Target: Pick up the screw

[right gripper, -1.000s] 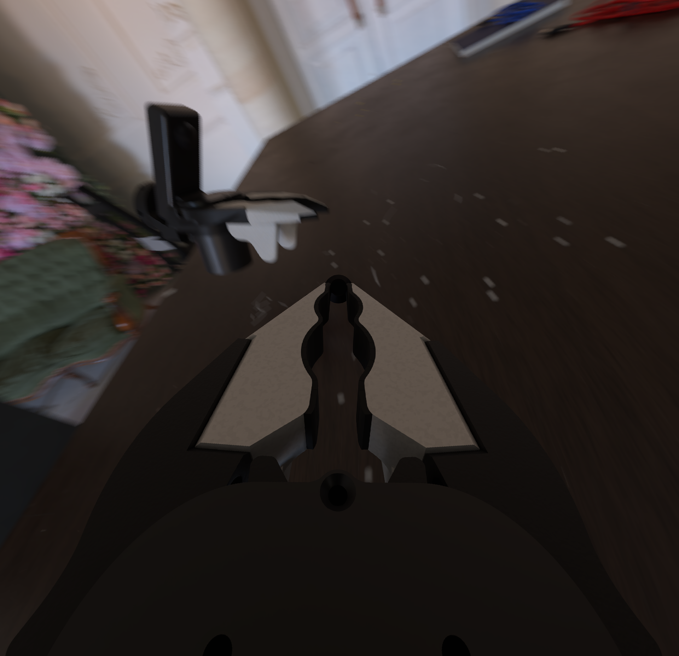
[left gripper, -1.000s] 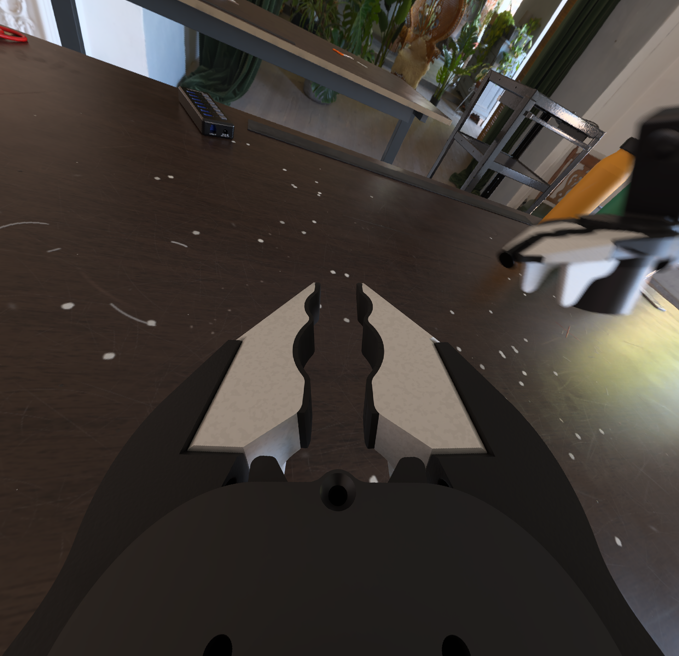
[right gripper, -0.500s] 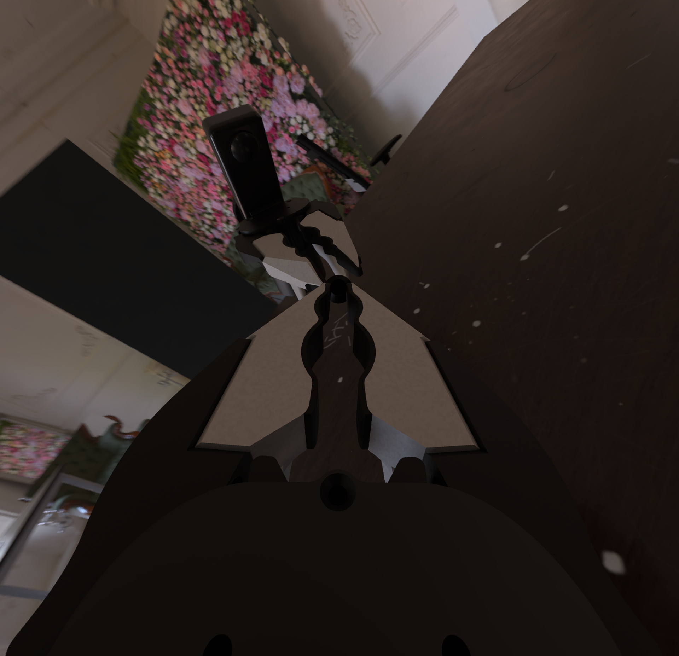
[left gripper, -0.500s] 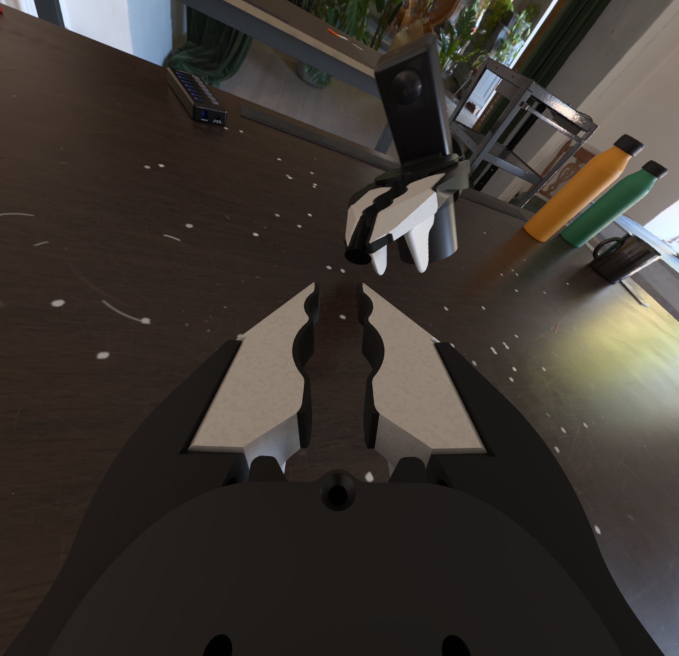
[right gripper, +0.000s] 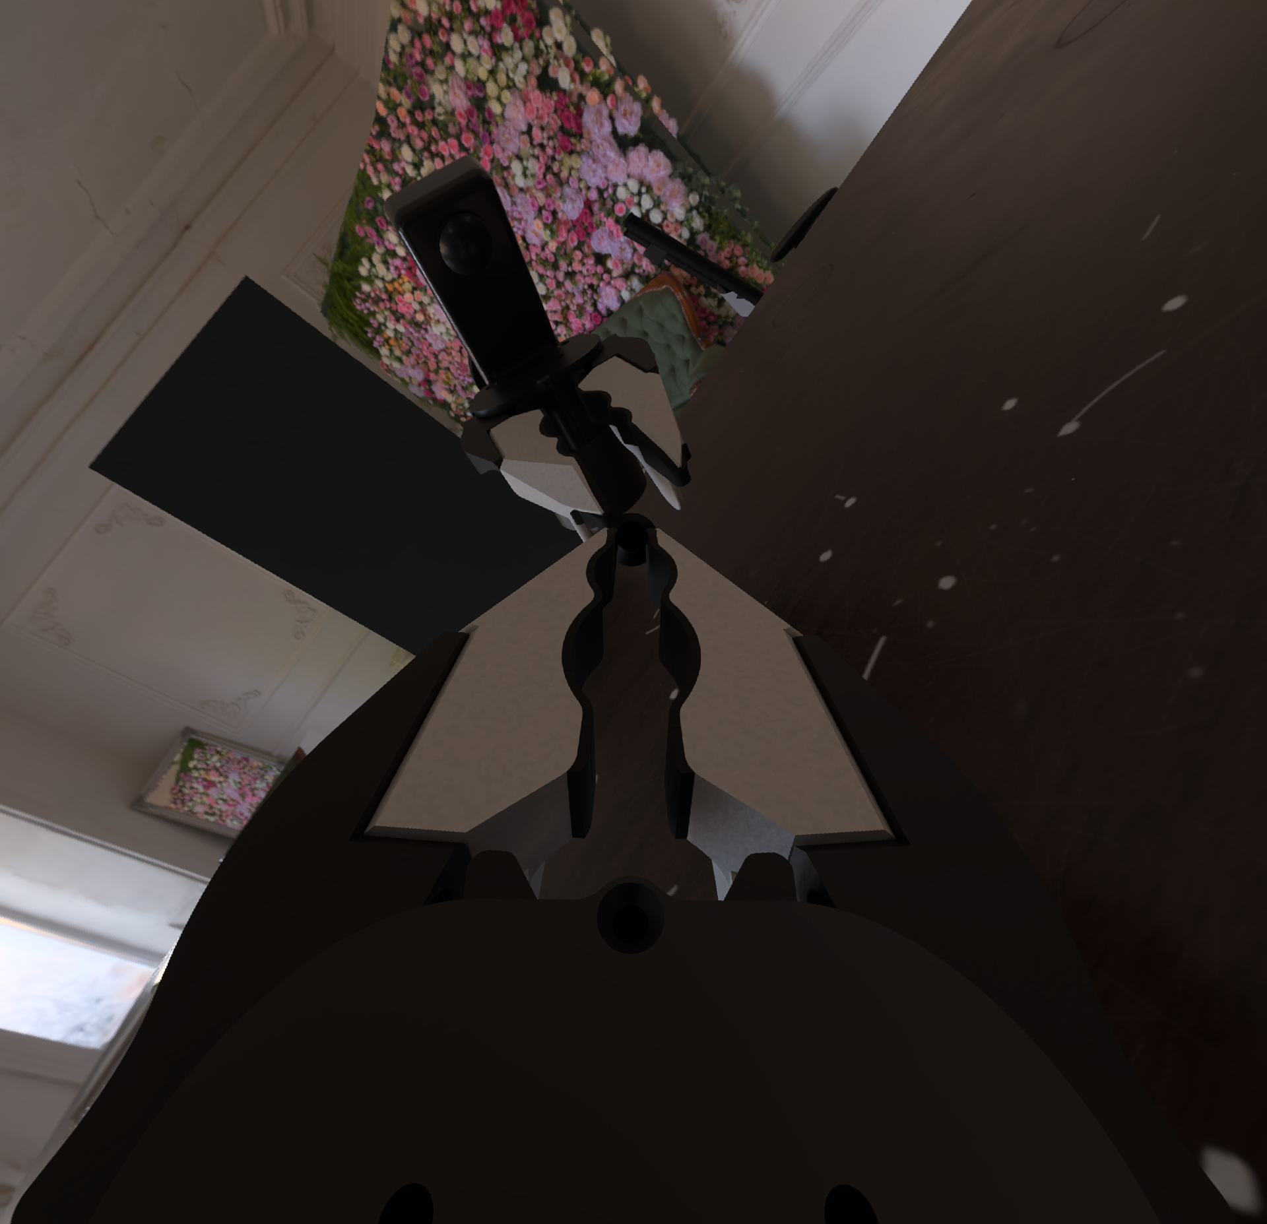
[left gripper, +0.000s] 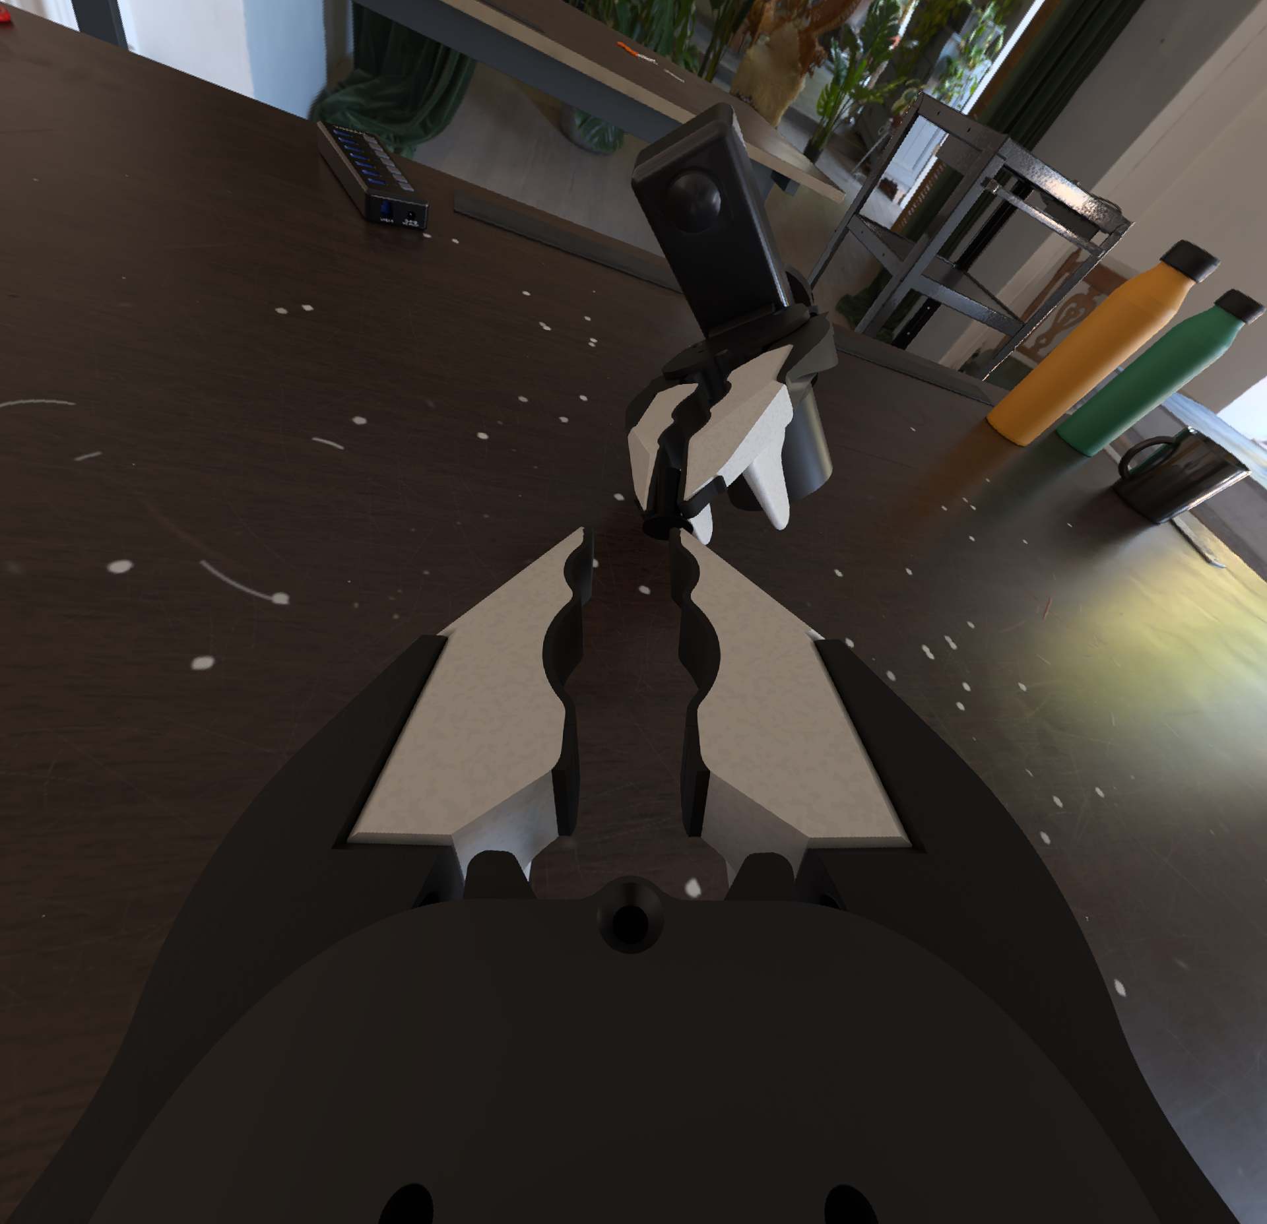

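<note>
My right gripper (right gripper: 631, 534) is shut on a small black screw (right gripper: 631, 548), pinched at its very tips. In the left wrist view the right gripper (left gripper: 661, 512) hangs tilted above the dark table (left gripper: 274, 505), with the screw (left gripper: 657, 525) at its tip just ahead of my left gripper's right fingertip. My left gripper (left gripper: 629, 536) is open and empty, low over the table. In the right wrist view the left gripper (right gripper: 610, 485) faces me, almost tip to tip with the right one.
A black USB hub (left gripper: 373, 169) lies at the table's far edge. An orange bottle (left gripper: 1090, 355), a green bottle (left gripper: 1159, 382) and a dark mug (left gripper: 1172, 478) stand at the right. A black metal shelf (left gripper: 960, 231) stands beyond the table.
The right gripper swung in from the right with the screw and now sits just in front of the left gripper's tips. The left gripper stayed open and barely moved.
</note>
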Controlling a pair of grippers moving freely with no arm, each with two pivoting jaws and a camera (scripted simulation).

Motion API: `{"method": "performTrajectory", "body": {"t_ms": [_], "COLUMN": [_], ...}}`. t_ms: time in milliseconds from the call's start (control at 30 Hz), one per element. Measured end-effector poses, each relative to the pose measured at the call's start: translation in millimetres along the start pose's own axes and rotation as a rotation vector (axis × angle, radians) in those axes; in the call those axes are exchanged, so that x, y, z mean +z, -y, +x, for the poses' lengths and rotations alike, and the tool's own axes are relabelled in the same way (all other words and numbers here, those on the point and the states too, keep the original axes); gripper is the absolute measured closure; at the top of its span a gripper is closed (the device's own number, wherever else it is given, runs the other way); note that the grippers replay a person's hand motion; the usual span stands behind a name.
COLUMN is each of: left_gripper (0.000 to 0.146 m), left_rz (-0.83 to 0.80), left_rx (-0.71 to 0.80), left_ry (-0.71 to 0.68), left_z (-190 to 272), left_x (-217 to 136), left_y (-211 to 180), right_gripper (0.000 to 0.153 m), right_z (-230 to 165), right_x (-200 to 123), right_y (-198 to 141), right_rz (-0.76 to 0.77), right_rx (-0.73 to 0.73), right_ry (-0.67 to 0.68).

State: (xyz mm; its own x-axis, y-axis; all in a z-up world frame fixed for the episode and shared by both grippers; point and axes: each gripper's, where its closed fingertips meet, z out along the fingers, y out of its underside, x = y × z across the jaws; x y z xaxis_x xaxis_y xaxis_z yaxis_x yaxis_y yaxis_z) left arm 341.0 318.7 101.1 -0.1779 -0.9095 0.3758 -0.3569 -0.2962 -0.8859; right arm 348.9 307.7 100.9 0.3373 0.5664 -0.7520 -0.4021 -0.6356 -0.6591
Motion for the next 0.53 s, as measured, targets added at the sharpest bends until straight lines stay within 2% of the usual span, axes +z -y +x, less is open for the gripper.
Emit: {"method": "performTrajectory", "body": {"t_ms": [167, 267, 433, 533], "left_gripper": [0.124, 0.124, 0.124, 0.125], "left_rz": [-0.005, -0.008, -0.017, -0.019], "left_rx": [0.007, 0.014, 0.027, 0.028], "left_ry": [0.003, 0.007, 0.009, 0.006], "left_z": [-0.2, -0.3, -0.2, -0.2], "left_x": [-0.4, -0.6, -0.6, -0.5], "left_y": [0.3, 0.6, 1.2, 1.4], "right_gripper": [0.145, 0.145, 0.145, 0.145], "right_z": [-0.2, -0.1, 0.1, -0.4], "right_x": [0.0, 0.3, 0.5, 0.4], "right_y": [-1.8, -2.8, -2.8, -3.0], "right_rz": [-0.033, -0.05, -0.102, -0.141], "right_rx": [-0.02, 0.039, 0.289, 0.536], "right_ry": [0.005, 0.045, 0.122, 0.172]}}
